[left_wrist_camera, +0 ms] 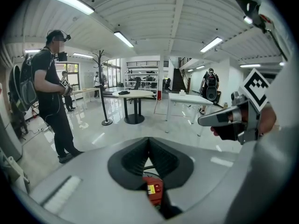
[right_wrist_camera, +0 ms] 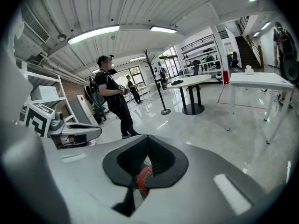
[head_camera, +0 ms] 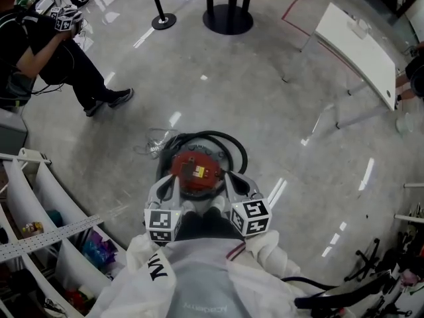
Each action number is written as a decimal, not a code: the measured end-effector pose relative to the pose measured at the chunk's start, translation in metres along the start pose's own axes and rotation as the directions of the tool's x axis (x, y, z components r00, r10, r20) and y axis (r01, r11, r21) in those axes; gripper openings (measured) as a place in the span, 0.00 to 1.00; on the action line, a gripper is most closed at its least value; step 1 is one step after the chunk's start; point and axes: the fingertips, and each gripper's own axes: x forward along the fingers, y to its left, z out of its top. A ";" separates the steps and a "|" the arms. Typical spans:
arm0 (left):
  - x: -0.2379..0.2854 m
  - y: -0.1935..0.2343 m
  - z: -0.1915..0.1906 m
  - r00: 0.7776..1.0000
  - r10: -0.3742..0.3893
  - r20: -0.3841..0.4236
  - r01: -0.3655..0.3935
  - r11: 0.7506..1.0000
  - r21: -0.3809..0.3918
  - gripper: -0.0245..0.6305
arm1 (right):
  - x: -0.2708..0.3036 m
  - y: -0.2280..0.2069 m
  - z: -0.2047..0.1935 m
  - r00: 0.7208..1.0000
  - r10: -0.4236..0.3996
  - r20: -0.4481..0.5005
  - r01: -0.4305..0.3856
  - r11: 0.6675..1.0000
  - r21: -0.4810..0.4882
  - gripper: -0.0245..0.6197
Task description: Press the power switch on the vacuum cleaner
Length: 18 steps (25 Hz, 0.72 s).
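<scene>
The vacuum cleaner [head_camera: 197,171] is a round red drum with a yellow label on top. It stands on the floor just ahead of me, with a black hose [head_camera: 228,144] looped behind it. My left gripper [head_camera: 167,187] and right gripper [head_camera: 237,181] hover side by side above its near edge, apart from it. In the left gripper view the left gripper [left_wrist_camera: 149,141] has its jaws together, and the red vacuum cleaner [left_wrist_camera: 153,188] shows through the gap below them. In the right gripper view the right gripper [right_wrist_camera: 147,139] is likewise shut over the vacuum cleaner [right_wrist_camera: 143,175]. Neither gripper holds anything.
A person in black [head_camera: 46,52] stands at the upper left. A stanchion base [head_camera: 163,21] and a round table's foot [head_camera: 227,18] are farther ahead. A white table [head_camera: 354,45] stands at the right, and white shelving [head_camera: 40,204] with small items at my left.
</scene>
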 end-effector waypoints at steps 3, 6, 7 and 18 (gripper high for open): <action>0.005 0.000 -0.007 1.000 -0.005 -0.011 0.005 1.000 0.001 0.04 | 0.005 -0.001 -0.004 1.000 -0.003 -0.011 0.003 1.000 -0.002 0.04; 0.012 0.000 -0.017 1.000 -0.018 -0.022 0.018 1.000 -0.001 0.04 | 0.013 -0.002 -0.011 1.000 -0.010 -0.029 0.010 1.000 -0.004 0.04; 0.014 -0.001 -0.020 0.999 -0.024 -0.026 0.024 1.000 -0.007 0.04 | 0.016 -0.002 -0.015 0.999 -0.014 -0.036 0.014 1.000 -0.002 0.04; 0.029 0.009 -0.065 0.996 -0.064 -0.067 0.062 0.997 -0.035 0.04 | 0.040 -0.014 -0.076 0.991 -0.061 -0.121 0.066 0.997 0.041 0.04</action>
